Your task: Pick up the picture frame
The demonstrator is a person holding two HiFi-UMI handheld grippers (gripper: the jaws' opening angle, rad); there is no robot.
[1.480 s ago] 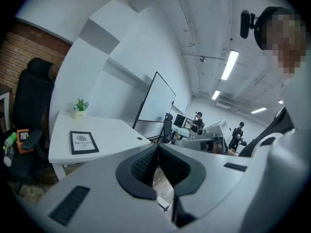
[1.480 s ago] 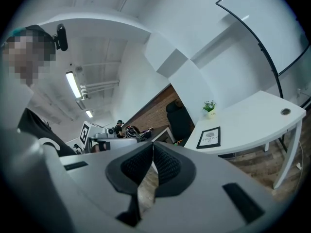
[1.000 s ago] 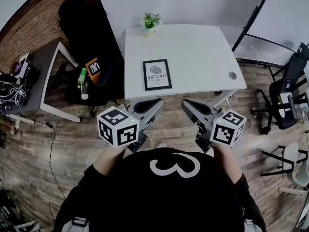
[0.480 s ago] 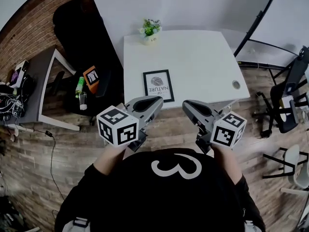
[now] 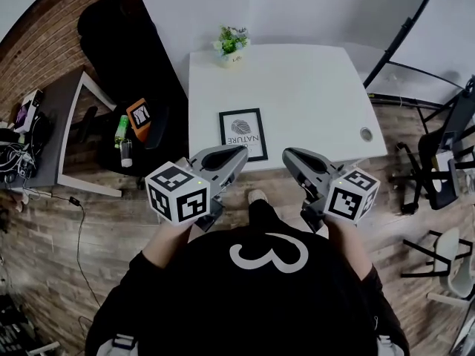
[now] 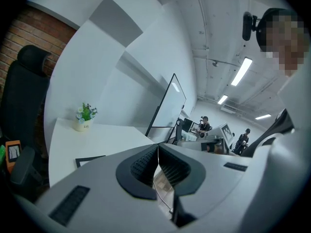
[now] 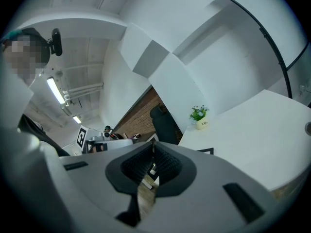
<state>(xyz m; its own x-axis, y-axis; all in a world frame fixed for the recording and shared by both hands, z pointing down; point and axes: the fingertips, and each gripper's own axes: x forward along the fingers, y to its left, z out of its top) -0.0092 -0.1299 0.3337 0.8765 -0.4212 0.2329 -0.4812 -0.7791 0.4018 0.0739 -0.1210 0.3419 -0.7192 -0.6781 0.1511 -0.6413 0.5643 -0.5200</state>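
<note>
The black picture frame (image 5: pixel 243 133) with a white print lies flat near the front edge of the white table (image 5: pixel 297 87). My left gripper (image 5: pixel 236 153) is held level just short of the frame's near edge, jaws shut with nothing between them. My right gripper (image 5: pixel 288 154) hovers beside it over the table's front edge, also shut and empty. In the left gripper view the frame (image 6: pixel 90 159) shows as a dark sliver left of the left gripper (image 6: pixel 158 147). In the right gripper view a corner of the frame (image 7: pixel 206 151) peeks out beyond the right gripper (image 7: pixel 153 143).
A small potted plant (image 5: pixel 231 43) stands at the table's far left corner. A black office chair (image 5: pixel 126 43), a grey side table (image 5: pixel 67 117) and a green bottle (image 5: pixel 124 128) are to the left. More chairs (image 5: pixel 445 154) stand at the right. A cable hole (image 5: pixel 365 133) marks the table's right front.
Both grippers have come forward to the table's front edge, so the table and the frame sit nearer. A foot now shows below them. The jaws stay shut.
</note>
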